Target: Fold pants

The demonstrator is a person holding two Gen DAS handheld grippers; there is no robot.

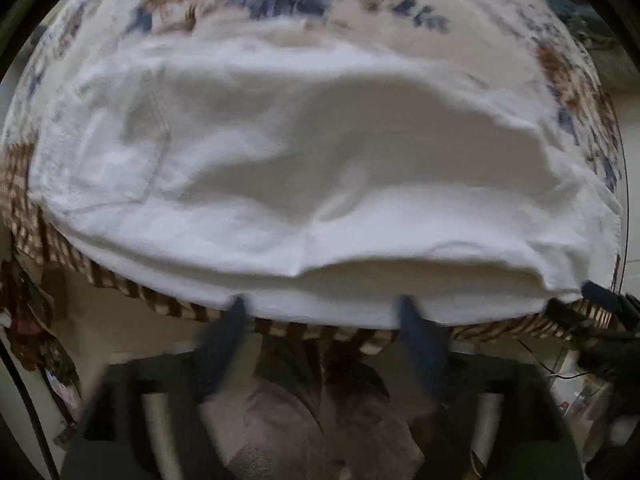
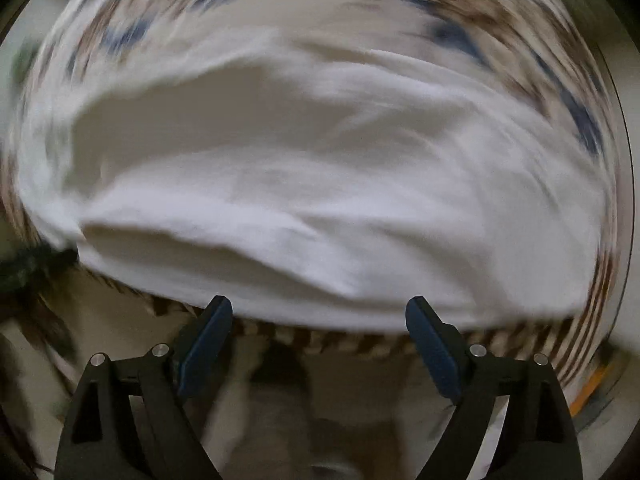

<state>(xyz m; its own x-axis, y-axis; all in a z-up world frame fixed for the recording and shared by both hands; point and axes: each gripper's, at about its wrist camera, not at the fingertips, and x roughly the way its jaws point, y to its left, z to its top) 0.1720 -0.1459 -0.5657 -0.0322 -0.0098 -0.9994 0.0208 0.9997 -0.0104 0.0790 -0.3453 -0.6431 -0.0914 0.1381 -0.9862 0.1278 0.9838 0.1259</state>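
White pants (image 1: 304, 168) lie folded in layers on a patterned cloth-covered table (image 1: 280, 4), with a back pocket showing at the left. They also fill the right wrist view (image 2: 320, 200), which is blurred. My left gripper (image 1: 324, 304) is open and empty at the pants' near edge. My right gripper (image 2: 320, 306) is open and empty at the near edge too. The right gripper's blue tip shows at the right in the left wrist view (image 1: 600, 292).
The tablecloth has a brown striped border (image 1: 320, 330) hanging at the near table edge, with blue and brown print further back (image 2: 460, 32). Below the edge are the floor and the person's legs (image 1: 320, 420). Clutter sits at the lower left (image 1: 28, 320).
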